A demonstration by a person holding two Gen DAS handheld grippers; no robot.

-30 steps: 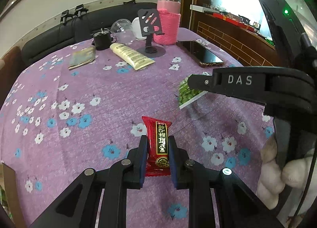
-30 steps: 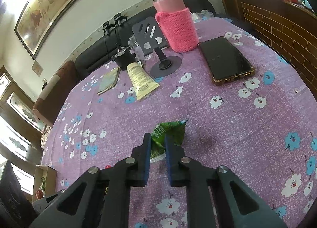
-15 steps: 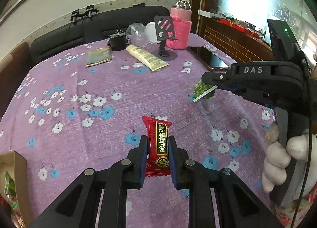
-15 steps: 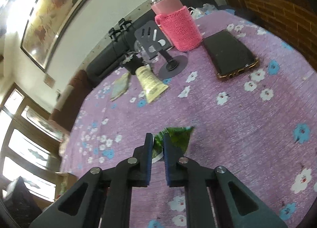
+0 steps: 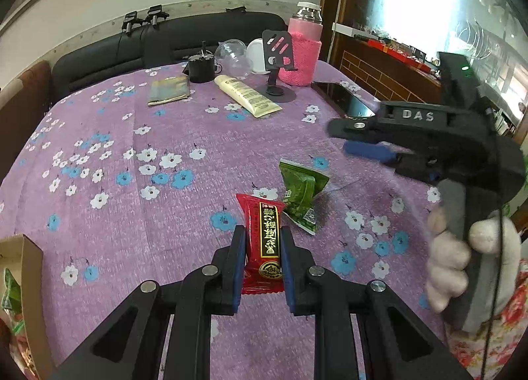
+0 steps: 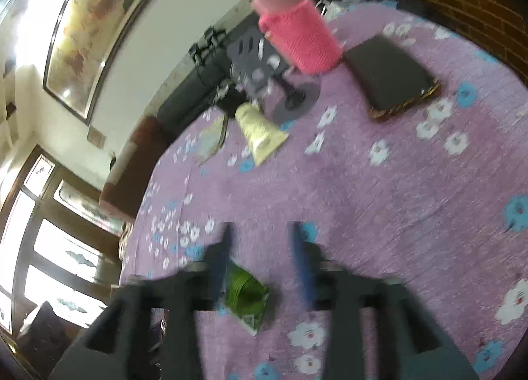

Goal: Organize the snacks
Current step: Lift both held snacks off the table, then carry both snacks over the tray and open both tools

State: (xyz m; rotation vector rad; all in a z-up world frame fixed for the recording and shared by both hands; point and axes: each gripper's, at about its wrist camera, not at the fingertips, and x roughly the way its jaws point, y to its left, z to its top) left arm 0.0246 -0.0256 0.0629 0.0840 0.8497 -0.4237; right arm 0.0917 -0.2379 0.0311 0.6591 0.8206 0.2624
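Midway through the sorting, by the look of it. Left gripper (image 5: 262, 249) clamped on the red pack (image 5: 264, 244), held upright above the tablecloth (image 5: 109, 215), near edge. Right gripper (image 6: 260, 254) with fingers apart and nothing between them; jaws just opened, view blurred. Green pack (image 5: 302, 195) lying loose on the cloth, just beyond and right of the red one, below the right gripper (image 5: 366, 145) and clear of its pads. In the right wrist view, same green pack (image 6: 246, 294) near the left finger, not pinched.

Box (image 5: 31, 284) at the near left edge, partly in view, with some green wrappers already inside: so part of the job likely done. Left to do, as judged: red pack into the box, then the green pack picked up again or left where dropped; which is meant, cannot tell.

Against a second ago: green pack then gripped and lifted by the right gripper, now released and down on the cloth. Red pack held the same way throughout. Left view pulled back and up a little, so the box edge now shows at left and more cloth lies ahead. Far clutter unchanged: tube (image 5: 247, 94), phone (image 5: 343, 99), pink bottle (image 5: 303, 50), stand (image 5: 279, 60).
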